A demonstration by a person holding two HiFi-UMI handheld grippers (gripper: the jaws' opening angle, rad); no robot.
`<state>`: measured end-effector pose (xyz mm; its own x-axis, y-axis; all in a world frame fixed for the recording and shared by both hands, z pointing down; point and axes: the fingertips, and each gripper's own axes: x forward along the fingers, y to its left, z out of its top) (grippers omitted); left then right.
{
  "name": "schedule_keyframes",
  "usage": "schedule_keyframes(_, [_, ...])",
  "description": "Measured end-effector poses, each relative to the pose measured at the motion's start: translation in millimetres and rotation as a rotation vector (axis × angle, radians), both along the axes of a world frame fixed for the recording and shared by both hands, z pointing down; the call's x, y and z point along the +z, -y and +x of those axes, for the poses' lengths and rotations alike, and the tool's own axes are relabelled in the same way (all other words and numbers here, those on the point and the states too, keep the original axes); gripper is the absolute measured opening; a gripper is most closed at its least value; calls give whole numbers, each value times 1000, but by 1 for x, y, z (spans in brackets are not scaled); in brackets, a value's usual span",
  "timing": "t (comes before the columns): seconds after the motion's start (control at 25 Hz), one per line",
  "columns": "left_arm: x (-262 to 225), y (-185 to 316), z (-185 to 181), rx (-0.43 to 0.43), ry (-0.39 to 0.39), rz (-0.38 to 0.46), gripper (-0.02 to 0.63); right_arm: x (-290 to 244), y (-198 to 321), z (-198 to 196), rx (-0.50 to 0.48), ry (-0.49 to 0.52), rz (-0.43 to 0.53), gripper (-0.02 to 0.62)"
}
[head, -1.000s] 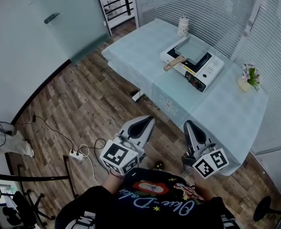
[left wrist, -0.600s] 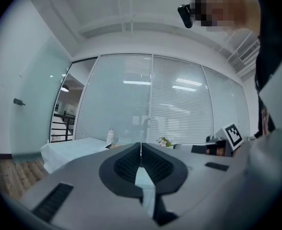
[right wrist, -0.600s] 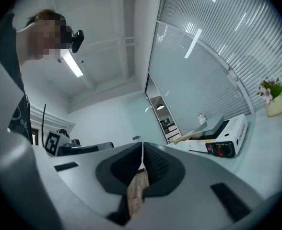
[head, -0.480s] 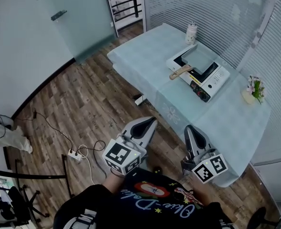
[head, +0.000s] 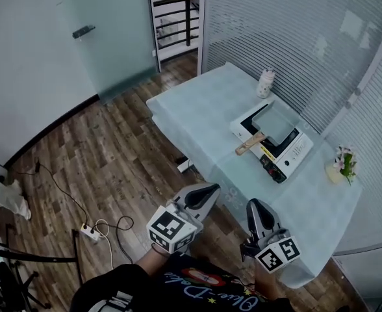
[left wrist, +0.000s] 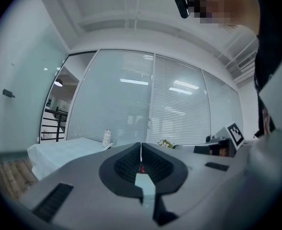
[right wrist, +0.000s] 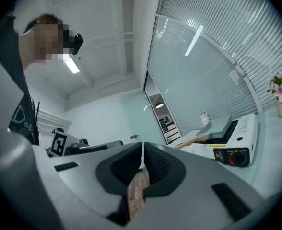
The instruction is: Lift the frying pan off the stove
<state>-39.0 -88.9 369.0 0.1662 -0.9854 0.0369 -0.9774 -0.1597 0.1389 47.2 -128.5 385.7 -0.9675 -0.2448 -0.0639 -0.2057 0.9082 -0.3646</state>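
We hold left gripper (head: 208, 190) and right gripper (head: 253, 205) level, jaws pressed together, empty. Frying pan (head: 277, 123) on stove (head: 295, 153), counter (head: 197, 112).

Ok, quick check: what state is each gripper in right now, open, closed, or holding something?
Left gripper: closed, holding nothing.
Right gripper: closed, holding nothing.

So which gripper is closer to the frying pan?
Right, but only a little. The right gripper is beside the table, aimed toward the frying pan on the stove. The left gripper is over the wooden floor, farther left.
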Motion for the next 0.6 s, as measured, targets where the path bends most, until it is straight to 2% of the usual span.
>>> schedule_keyframes(0.6, [-1,73,-93,138,-44,24,8,-5,56,-88,94,-22,25,2])
